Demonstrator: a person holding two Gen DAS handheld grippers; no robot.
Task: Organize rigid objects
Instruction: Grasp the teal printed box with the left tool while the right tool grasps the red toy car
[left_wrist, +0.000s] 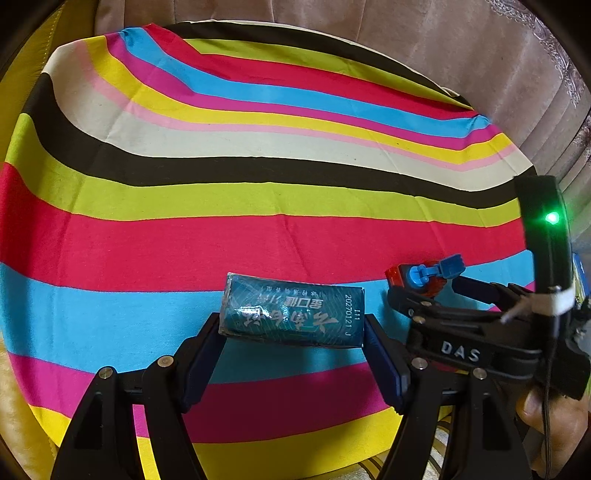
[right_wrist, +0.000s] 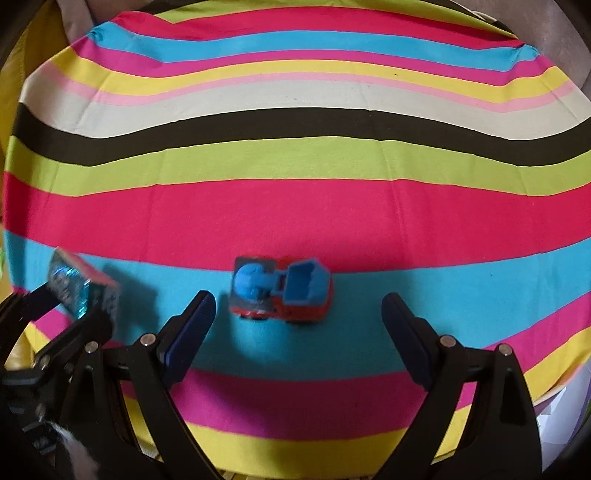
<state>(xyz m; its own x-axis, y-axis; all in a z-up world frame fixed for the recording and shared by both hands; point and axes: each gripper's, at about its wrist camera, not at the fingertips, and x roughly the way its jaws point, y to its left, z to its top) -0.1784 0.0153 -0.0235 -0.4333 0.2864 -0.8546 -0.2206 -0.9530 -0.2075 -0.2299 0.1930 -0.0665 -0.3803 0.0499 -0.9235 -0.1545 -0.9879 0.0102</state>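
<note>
A teal carton with white printing (left_wrist: 291, 317) sits between the pads of my left gripper (left_wrist: 291, 323), which is shut on its two short ends just above the striped cloth (left_wrist: 258, 236). In the right wrist view the same carton (right_wrist: 79, 288) shows tilted at the far left, in the left gripper (right_wrist: 70, 310). A small red toy truck with a blue mixer drum and blue cab (right_wrist: 280, 290) stands on the blue stripe. My right gripper (right_wrist: 299, 299) is open around it, with both pads well clear of its sides. The left wrist view shows the truck (left_wrist: 424, 277) at the right gripper's (left_wrist: 424, 291) fingertips.
The striped cloth (right_wrist: 295, 206) covers a round table whose edge curves around the frame. A beige curtain (left_wrist: 443, 48) hangs behind it. A hand (left_wrist: 550, 417) holds the right gripper's handle at the lower right of the left wrist view.
</note>
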